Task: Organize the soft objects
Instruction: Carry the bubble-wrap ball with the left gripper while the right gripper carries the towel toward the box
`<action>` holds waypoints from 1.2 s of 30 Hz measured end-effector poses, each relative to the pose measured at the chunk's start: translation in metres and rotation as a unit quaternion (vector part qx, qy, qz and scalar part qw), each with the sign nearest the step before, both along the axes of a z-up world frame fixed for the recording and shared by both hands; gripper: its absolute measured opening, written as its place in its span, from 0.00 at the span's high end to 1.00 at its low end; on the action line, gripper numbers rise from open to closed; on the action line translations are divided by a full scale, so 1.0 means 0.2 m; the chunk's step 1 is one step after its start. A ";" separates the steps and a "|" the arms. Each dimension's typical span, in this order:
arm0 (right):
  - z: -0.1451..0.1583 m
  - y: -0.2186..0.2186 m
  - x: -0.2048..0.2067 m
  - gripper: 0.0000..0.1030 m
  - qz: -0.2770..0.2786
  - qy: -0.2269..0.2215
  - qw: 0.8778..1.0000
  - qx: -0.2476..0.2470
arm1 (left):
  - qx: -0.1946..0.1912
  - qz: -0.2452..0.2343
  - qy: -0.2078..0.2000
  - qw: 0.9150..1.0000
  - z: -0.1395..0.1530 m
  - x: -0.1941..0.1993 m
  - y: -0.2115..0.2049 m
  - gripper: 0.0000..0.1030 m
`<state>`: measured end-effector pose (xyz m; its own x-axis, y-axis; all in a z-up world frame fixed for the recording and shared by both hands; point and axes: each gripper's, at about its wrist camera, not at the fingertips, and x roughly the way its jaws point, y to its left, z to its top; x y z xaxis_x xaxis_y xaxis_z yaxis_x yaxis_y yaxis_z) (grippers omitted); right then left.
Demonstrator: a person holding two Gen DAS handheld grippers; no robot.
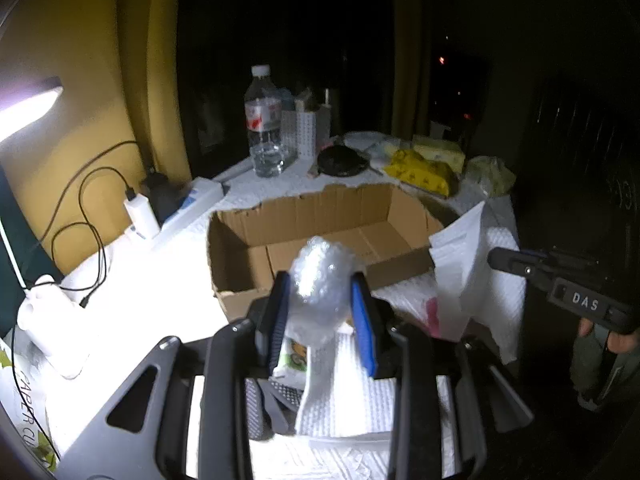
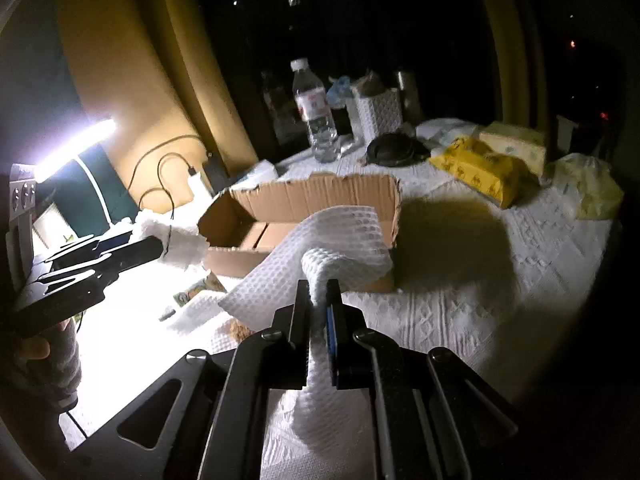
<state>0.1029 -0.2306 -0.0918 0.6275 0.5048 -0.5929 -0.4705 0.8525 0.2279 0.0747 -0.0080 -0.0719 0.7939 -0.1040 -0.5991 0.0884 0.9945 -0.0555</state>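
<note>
An open cardboard box [image 1: 304, 220] stands on the white-covered table; it also shows in the right wrist view [image 2: 320, 196]. My left gripper [image 1: 320, 284] is shut on a wad of clear bubble wrap [image 1: 320, 276], held just in front of the box's near wall. My right gripper [image 2: 319, 292] is shut on a white waffle-textured cloth [image 2: 340, 236], which drapes over the box's near right corner. In the left wrist view the same cloth [image 1: 464, 248] hangs from the right gripper [image 1: 496, 258] at the right. The left gripper [image 2: 158, 246] shows at the left of the right wrist view.
A water bottle [image 1: 264, 124], a white perforated holder [image 1: 306, 134], a black round object [image 1: 342, 160], yellow tissue packs [image 1: 420, 168] and a pale bag [image 1: 490, 174] sit behind the box. A charger with cables [image 1: 138, 208] and a bright lamp [image 1: 28, 108] are at the left.
</note>
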 end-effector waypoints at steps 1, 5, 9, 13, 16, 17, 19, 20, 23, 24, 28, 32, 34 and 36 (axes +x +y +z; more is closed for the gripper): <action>0.02 0.00 0.00 0.93 -0.002 -0.008 1.000 -0.003 | 0.000 0.001 -0.003 1.000 0.01 0.00 0.01 0.70; 0.08 0.01 0.00 0.93 0.003 -0.024 1.000 -0.001 | 0.001 0.009 -0.017 1.000 0.06 0.00 0.04 0.70; 0.15 0.01 0.02 0.93 0.006 -0.040 0.999 0.003 | 0.005 0.015 -0.028 0.999 0.10 0.02 0.07 0.70; 0.21 0.03 0.05 0.93 0.012 -0.054 0.998 0.002 | 0.010 0.022 -0.040 0.999 0.15 0.04 0.09 0.70; 0.25 0.05 0.09 0.93 0.019 -0.063 0.998 -0.002 | 0.010 0.026 -0.042 0.999 0.16 0.06 0.11 0.70; 0.25 0.05 0.11 0.93 0.020 -0.064 0.998 -0.003 | 0.009 0.027 -0.042 0.999 0.17 0.07 0.12 0.70; 0.26 0.07 0.14 0.93 0.022 -0.066 0.998 -0.004 | 0.007 0.031 -0.040 0.999 0.17 0.09 0.13 0.70; 0.26 0.07 0.15 0.93 0.023 -0.067 0.997 -0.005 | 0.007 0.033 -0.039 0.999 0.17 0.11 0.14 0.70; 0.26 0.09 0.21 0.93 0.025 -0.067 0.997 -0.006 | 0.006 0.036 -0.035 0.999 0.15 0.16 0.15 0.70; 0.26 0.09 0.23 0.93 0.025 -0.067 0.997 -0.007 | 0.006 0.036 -0.034 0.999 0.15 0.17 0.15 0.70; 0.23 0.11 0.32 0.93 0.022 -0.061 0.998 -0.011 | 0.007 0.038 -0.021 0.999 0.11 0.26 0.16 0.70; 0.18 0.13 0.42 0.93 0.016 -0.058 0.998 -0.019 | 0.004 0.044 -0.009 0.999 0.06 0.34 0.17 0.70; 0.16 0.14 0.46 0.93 0.017 -0.054 0.998 -0.021 | 0.004 0.046 -0.004 0.999 0.03 0.38 0.18 0.70; 0.14 0.16 0.51 0.93 0.016 -0.053 0.998 -0.025 | 0.004 0.049 0.000 0.999 0.01 0.41 0.18 0.70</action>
<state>0.2054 -0.1992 -0.0643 0.6721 0.4973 -0.5486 -0.5174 0.8454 0.1325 0.1560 0.0289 -0.0699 0.8000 -0.0218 -0.5996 -0.0090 0.9988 -0.0484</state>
